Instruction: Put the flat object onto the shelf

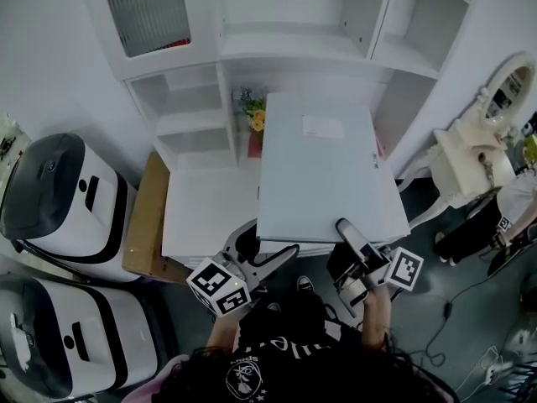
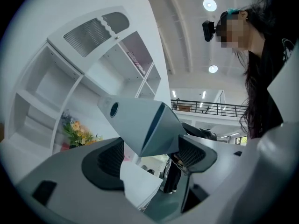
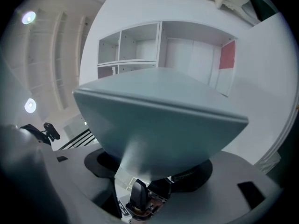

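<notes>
A flat pale grey-blue folder (image 1: 327, 170) with a small white label is held level in front of the white shelf unit (image 1: 277, 49). My left gripper (image 1: 281, 254) is shut on its near left corner, and my right gripper (image 1: 346, 229) is shut on its near edge further right. In the left gripper view the folder (image 2: 140, 120) sits wedged between the dark pads (image 2: 105, 160), its spine hole toward the shelf. In the right gripper view the folder (image 3: 159, 120) fills the middle and hides most of my right gripper (image 3: 154, 167); the shelf compartments (image 3: 140, 50) lie beyond it.
Yellow flowers (image 1: 254, 112) stand in a low shelf compartment behind the folder. A white desktop (image 1: 205, 212) and a wooden board (image 1: 147, 217) lie below at left. Two white-and-black machines (image 1: 59, 196) stand at far left. A white mirror stand (image 1: 503, 91) and another person (image 1: 503, 217) are at right.
</notes>
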Demonstrator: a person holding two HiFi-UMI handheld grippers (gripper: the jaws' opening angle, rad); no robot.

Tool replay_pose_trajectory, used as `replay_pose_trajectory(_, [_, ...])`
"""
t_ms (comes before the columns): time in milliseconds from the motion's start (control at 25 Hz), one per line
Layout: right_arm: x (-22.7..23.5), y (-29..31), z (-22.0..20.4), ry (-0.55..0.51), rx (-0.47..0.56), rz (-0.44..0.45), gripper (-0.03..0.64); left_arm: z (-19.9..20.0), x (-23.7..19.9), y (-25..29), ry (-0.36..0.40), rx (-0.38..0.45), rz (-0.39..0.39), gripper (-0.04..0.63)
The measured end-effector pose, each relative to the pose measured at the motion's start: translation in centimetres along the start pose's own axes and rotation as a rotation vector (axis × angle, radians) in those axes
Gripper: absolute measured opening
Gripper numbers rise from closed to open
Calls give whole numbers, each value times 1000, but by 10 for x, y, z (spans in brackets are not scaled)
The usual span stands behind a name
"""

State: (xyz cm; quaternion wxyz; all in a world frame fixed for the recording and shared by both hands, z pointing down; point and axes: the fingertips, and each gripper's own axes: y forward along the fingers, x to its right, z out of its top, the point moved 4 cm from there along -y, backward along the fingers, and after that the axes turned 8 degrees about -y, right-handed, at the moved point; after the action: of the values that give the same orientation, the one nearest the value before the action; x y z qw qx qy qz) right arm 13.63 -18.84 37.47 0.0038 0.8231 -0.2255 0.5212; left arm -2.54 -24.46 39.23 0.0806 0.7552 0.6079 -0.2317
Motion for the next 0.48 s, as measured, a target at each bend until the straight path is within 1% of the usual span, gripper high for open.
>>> replay_pose_trajectory(160, [-8, 16, 23, -28, -28, 58, 313, 15, 2, 11, 22, 38, -20, 373])
replay_pose_trajectory(320, [-14, 40, 54, -60, -64, 114, 313, 32, -2, 28, 40, 79, 7, 373])
replay_pose_trajectory(480, [-21, 60, 77, -83, -93, 167, 313, 47, -4, 40, 74, 104, 17, 373])
